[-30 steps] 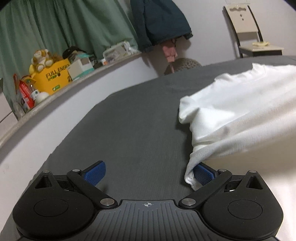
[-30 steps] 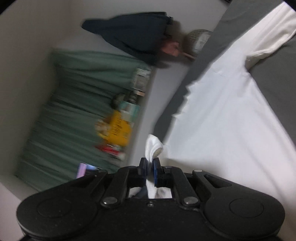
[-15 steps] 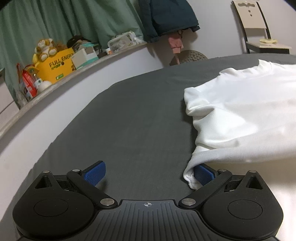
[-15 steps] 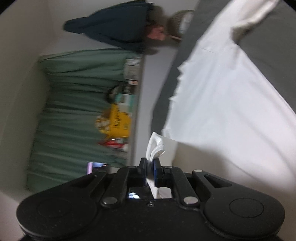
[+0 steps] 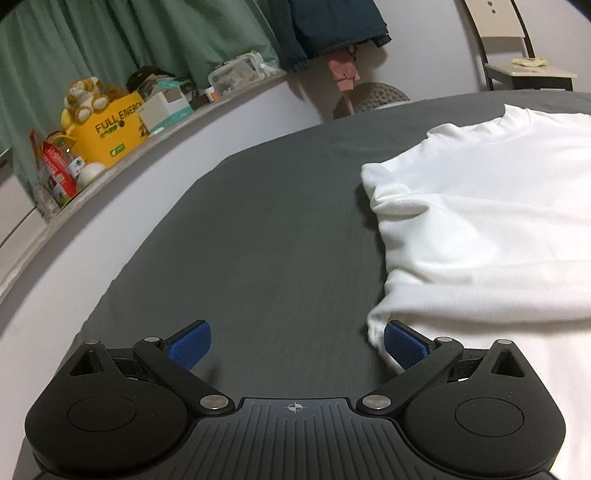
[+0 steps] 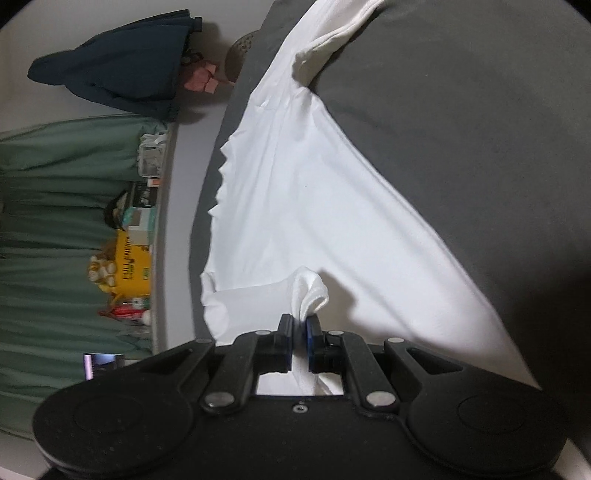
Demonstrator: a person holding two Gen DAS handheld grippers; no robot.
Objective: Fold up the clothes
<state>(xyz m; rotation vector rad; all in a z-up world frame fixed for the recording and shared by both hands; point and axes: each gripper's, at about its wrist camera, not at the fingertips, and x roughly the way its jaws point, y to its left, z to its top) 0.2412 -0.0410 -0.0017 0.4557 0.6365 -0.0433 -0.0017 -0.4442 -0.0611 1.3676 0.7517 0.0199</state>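
A white shirt point(image 5: 480, 229) lies spread on the dark grey bed cover point(image 5: 258, 240), with one side folded over onto itself. My left gripper point(image 5: 295, 343) stands wide open low over the cover; its right pad point(image 5: 404, 345) touches the shirt's near corner, with nothing between the pads. In the rolled right wrist view the white shirt point(image 6: 332, 192) stretches away, and my right gripper point(image 6: 299, 326) is shut on a bunched fold of its edge point(image 6: 310, 291), which sticks up between the blue pads.
A ledge point(image 5: 166, 136) along the bed holds a yellow box point(image 5: 110, 129), a plush toy and small boxes before green curtains point(image 5: 110, 44). A dark jacket point(image 5: 332, 26) hangs on the wall. A chair point(image 5: 517, 62) stands at the far right.
The right gripper has sunk toward the bed and rolled, still pinching the fold, so the lifted shirt now lies flatter. The left gripper stayed open and barely shifted.
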